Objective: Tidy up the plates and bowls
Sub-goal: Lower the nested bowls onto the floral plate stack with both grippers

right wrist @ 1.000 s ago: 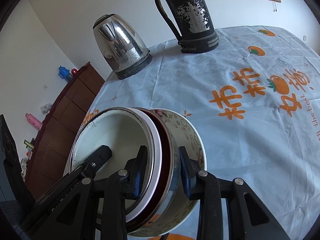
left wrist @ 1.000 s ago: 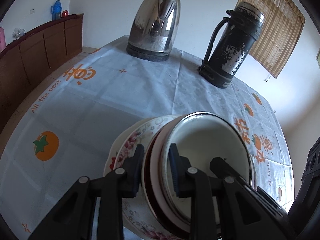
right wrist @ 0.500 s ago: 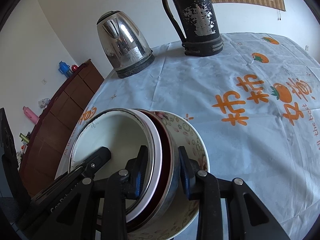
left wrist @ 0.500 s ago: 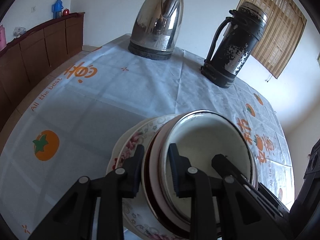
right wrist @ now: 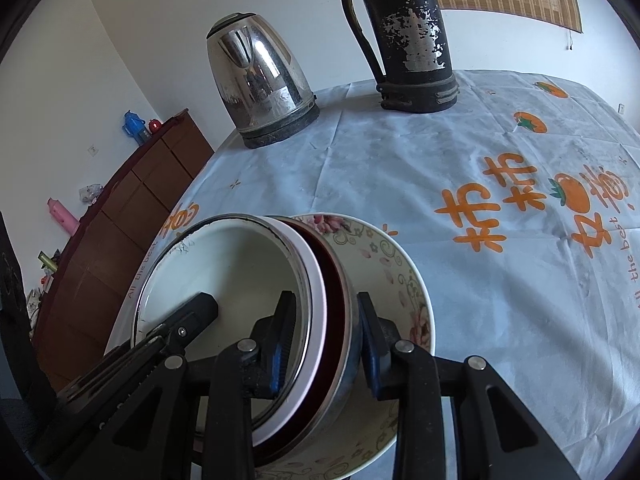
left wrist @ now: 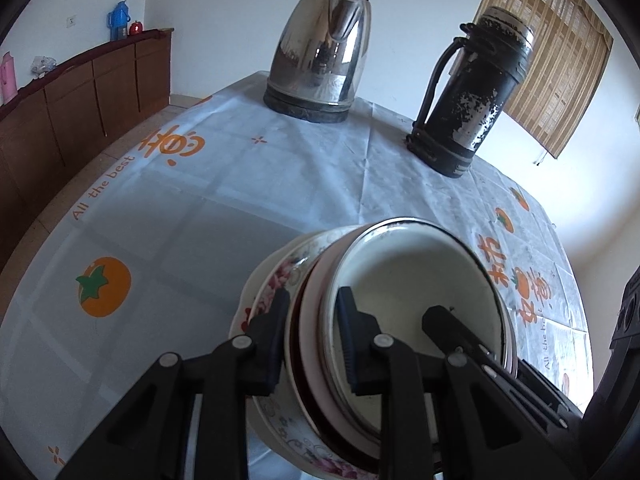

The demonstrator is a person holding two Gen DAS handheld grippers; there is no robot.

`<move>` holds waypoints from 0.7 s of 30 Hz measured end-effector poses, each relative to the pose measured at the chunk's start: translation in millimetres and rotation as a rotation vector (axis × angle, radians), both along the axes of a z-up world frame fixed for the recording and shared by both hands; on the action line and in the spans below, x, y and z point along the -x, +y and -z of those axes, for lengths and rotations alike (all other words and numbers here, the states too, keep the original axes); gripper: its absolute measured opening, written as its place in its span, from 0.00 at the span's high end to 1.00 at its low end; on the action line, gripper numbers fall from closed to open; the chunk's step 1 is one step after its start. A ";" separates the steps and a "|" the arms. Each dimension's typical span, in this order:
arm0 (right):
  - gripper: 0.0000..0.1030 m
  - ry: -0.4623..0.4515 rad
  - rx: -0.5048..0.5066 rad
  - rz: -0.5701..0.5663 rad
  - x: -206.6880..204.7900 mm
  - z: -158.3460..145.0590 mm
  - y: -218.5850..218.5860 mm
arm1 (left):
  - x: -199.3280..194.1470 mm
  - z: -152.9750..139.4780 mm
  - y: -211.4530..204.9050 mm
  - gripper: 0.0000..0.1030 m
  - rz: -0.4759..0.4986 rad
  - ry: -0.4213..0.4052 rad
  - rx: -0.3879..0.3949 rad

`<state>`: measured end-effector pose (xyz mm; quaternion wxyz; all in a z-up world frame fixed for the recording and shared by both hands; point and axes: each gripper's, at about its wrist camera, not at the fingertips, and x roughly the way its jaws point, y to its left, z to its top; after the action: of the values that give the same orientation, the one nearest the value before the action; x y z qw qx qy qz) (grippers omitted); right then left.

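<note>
Fingers [left wrist: 276, 332] around nested round glossy bowls [left wrist: 420, 280]

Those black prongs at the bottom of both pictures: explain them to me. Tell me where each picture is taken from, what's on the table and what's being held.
There is no robot here. A person holds a hand tool in each hand, and each tool has two black fingers that pinch. A wide-angle camera on each tool looks forward along its fingers, so the view bends at the edges.

One picture is from the left gripper, the other from the right gripper. Both are closed on opposite sides of the same stack of dishes: a white bowl nested inside other bowls, with a flowered plate outermost. In each view one finger is inside the stack and one outside, and the other tool's finger shows inside the white bowl.

The table wears a pale cloth with orange prints. At its far side stand a steel kettle and a worn black flask.
</note>
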<state>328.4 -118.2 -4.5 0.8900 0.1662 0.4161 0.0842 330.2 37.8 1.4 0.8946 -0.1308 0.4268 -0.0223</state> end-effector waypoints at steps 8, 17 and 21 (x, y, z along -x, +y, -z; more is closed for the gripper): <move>0.68 -0.006 -0.019 0.008 1.8 1.1 -1.8 | 0.2 1.0 1.1 0.78 0.004 0.009 0.006; 0.66 -0.009 -0.042 0.030 7.9 2.8 -4.9 | 0.3 1.8 1.9 0.77 0.010 0.014 0.025; 0.66 -0.008 -0.053 0.037 9.7 1.8 -4.8 | 0.3 1.7 1.5 0.76 0.012 0.014 0.024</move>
<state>318.8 -123.1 -6.3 0.8884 0.1972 0.4070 0.0792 329.9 39.3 -0.4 0.8897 -0.1393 0.4336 -0.0320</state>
